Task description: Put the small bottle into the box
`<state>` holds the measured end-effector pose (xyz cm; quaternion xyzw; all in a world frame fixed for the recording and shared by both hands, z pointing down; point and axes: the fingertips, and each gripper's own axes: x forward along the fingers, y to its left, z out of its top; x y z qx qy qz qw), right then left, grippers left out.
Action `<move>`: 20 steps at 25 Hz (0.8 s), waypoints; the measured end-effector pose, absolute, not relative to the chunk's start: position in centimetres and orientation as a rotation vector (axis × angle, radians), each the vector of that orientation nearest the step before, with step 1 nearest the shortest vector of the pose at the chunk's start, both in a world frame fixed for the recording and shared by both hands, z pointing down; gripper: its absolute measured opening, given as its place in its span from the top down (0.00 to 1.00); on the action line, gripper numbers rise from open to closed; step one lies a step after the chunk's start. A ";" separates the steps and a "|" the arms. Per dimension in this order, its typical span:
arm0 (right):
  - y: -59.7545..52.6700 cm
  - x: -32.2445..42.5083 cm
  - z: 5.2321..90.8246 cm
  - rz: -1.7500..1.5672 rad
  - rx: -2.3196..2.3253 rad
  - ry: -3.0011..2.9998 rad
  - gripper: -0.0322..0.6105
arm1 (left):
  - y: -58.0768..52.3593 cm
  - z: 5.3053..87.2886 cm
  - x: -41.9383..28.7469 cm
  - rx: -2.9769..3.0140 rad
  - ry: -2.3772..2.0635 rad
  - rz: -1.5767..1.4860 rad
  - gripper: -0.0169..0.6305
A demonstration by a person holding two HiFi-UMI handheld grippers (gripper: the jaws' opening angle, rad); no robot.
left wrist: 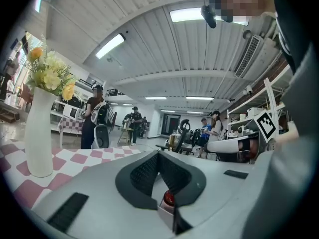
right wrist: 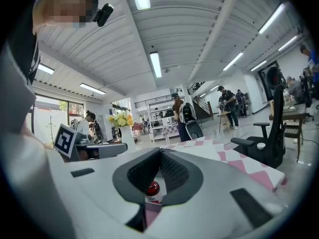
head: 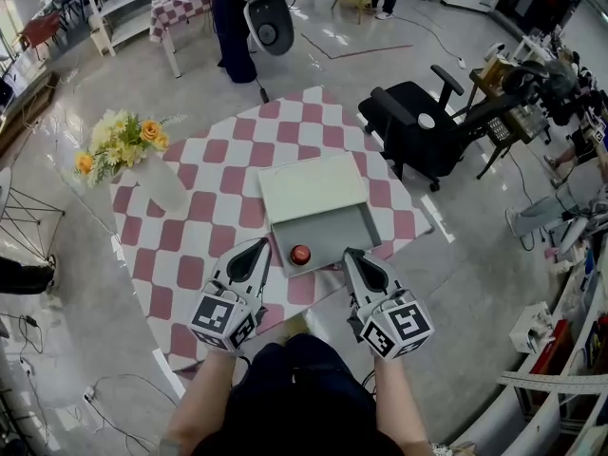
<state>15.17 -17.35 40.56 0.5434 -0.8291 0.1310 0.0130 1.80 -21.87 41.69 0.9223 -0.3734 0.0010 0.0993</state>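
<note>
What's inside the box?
A small bottle with a red cap stands in the open front of the box. The lid covers the back, so that part is hidden.

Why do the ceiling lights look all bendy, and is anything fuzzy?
Left gripper view: the wide lens bends the ceiling lights, corners go black. Right gripper view: same bending, far people small and soft. Head view: floor shines with glare, checked table stays sharp.

Small bottle (head: 300,254) in box (head: 342,231), lid (head: 313,186) behind, vase (head: 163,188) left, on table (head: 204,245)
</note>
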 end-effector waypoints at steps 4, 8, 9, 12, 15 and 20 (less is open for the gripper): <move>-17.2 15.4 39.6 0.383 1.690 -2.597 0.94 | -21.8 40.9 1.6 2.732 -1.118 -0.015 0.96; -17.0 15.9 38.5 0.359 1.695 -2.607 0.94 | -21.9 39.8 1.6 2.747 -1.127 -0.031 0.96; -17.0 16.0 38.3 0.353 1.696 -2.610 0.94 | -21.9 39.5 1.6 2.749 -1.128 -0.035 0.96; -16.8 16.2 37.6 0.333 1.693 -2.619 0.94 | -21.8 38.7 1.7 2.758 -1.136 -0.049 0.96; -16.8 16.2 37.0 0.312 1.689 -2.625 0.94 | -21.7 38.2 1.6 2.761 -1.142 -0.062 0.96; -16.9 16.1 36.1 0.290 1.676 -2.638 0.94 | -22.0 37.5 1.2 2.751 -1.156 -0.073 0.96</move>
